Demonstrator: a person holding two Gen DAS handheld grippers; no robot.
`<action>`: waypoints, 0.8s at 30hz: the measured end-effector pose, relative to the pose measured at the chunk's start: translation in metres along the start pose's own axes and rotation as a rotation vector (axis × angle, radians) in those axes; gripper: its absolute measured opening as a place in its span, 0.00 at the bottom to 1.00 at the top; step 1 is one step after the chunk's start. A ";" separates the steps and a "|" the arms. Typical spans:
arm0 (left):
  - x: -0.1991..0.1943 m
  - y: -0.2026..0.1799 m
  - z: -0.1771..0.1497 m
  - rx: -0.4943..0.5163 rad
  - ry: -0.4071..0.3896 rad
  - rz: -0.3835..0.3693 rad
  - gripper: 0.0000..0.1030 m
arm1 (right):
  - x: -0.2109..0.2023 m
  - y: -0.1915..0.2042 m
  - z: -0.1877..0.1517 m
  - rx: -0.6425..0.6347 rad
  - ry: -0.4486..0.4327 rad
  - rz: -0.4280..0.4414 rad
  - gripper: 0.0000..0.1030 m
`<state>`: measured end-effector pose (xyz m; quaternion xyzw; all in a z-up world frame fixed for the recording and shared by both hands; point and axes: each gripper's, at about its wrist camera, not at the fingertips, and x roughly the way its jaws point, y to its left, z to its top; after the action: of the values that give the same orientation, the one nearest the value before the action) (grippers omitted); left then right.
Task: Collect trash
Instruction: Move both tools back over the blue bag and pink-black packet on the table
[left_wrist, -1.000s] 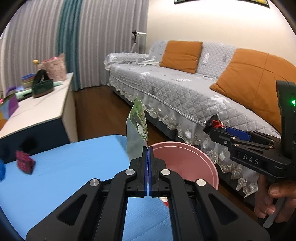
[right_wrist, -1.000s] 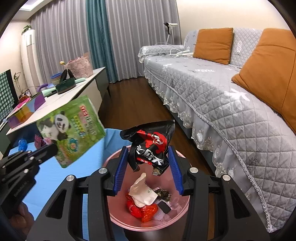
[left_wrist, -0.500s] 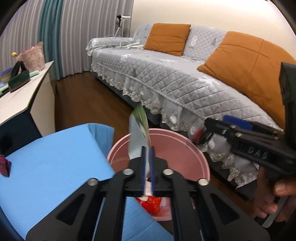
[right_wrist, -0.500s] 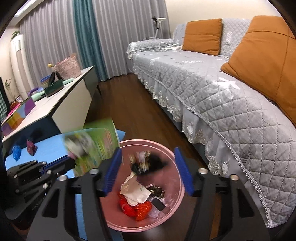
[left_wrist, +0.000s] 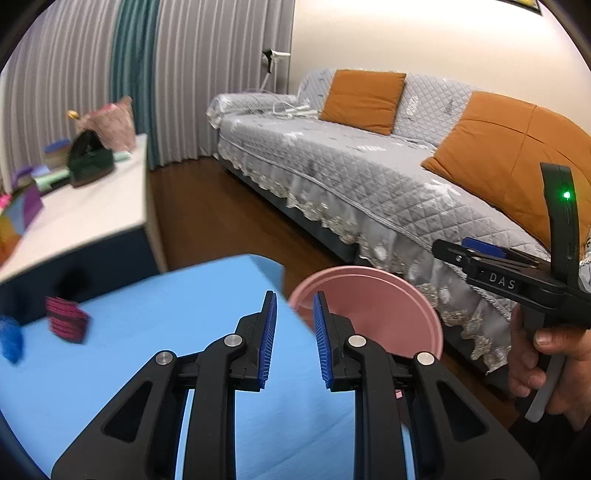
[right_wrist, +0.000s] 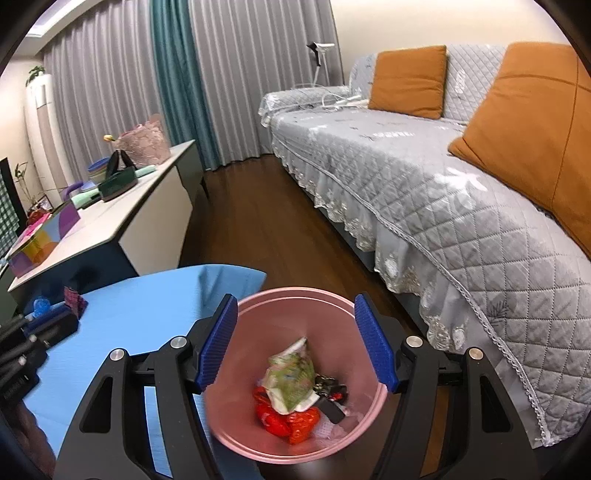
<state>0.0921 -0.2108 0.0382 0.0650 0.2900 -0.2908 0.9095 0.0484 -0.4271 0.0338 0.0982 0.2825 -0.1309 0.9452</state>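
A pink trash bin (right_wrist: 258, 435) stands on the floor by the blue table (right_wrist: 147, 310). It holds a green panda wrapper (right_wrist: 291, 376), red wrappers (right_wrist: 291, 421) and a black wrapper (right_wrist: 328, 387). My right gripper (right_wrist: 295, 343) is open and empty above the bin. My left gripper (left_wrist: 293, 336) is open and empty over the table edge (left_wrist: 184, 295), next to the bin (left_wrist: 369, 295). The right gripper (left_wrist: 491, 269) also shows in the left wrist view. A dark pink wrapper (left_wrist: 66, 325) and a blue item (left_wrist: 11, 343) lie on the table's far left.
A grey sofa (right_wrist: 443, 192) with orange cushions (right_wrist: 406, 81) runs along the right. A white sideboard (right_wrist: 110, 221) with a basket, bowls and boxes stands at the left. Brown wooden floor (right_wrist: 251, 214) lies between them.
Both grippers have opened. The black-red wrapper fell from the right gripper into the bin, then the green panda wrapper fell from the left gripper onto the pile.
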 end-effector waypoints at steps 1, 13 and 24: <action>-0.007 0.006 0.002 0.007 -0.009 0.013 0.20 | -0.002 0.004 0.000 -0.002 -0.004 0.004 0.64; -0.056 0.117 0.000 -0.092 -0.085 0.221 0.20 | -0.011 0.063 -0.007 -0.097 -0.026 0.086 0.60; -0.041 0.207 -0.023 -0.103 -0.103 0.430 0.21 | 0.007 0.121 -0.023 -0.156 0.013 0.176 0.56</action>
<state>0.1709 -0.0138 0.0324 0.0640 0.2371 -0.0781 0.9662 0.0789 -0.3080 0.0242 0.0495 0.2884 -0.0242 0.9559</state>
